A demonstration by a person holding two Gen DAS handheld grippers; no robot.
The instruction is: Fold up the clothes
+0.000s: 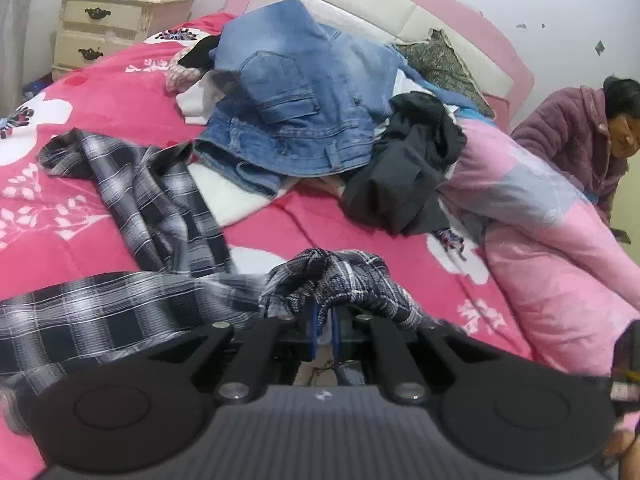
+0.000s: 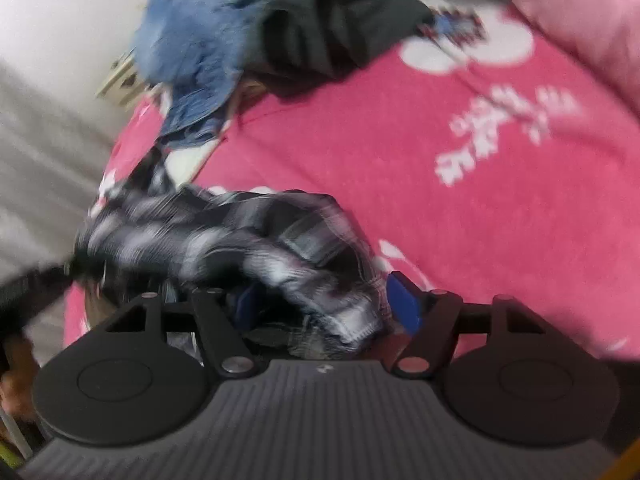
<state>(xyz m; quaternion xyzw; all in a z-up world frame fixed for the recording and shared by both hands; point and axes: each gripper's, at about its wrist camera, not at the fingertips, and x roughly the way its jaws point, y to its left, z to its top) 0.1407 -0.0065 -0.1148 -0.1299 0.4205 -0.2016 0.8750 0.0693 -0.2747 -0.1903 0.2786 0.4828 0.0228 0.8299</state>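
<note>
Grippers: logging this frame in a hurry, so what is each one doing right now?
Left gripper: shut on the plaid shirt.
Right gripper: open, plaid shirt lying between its fingers.

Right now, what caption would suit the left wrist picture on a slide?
Left gripper pinching a plaid shirt on a pink bedspread, jeans heaped behind.

Left claw [image 1: 325, 326] clamped, angled down; right claw [image 2: 328, 308] spread wide.
</note>
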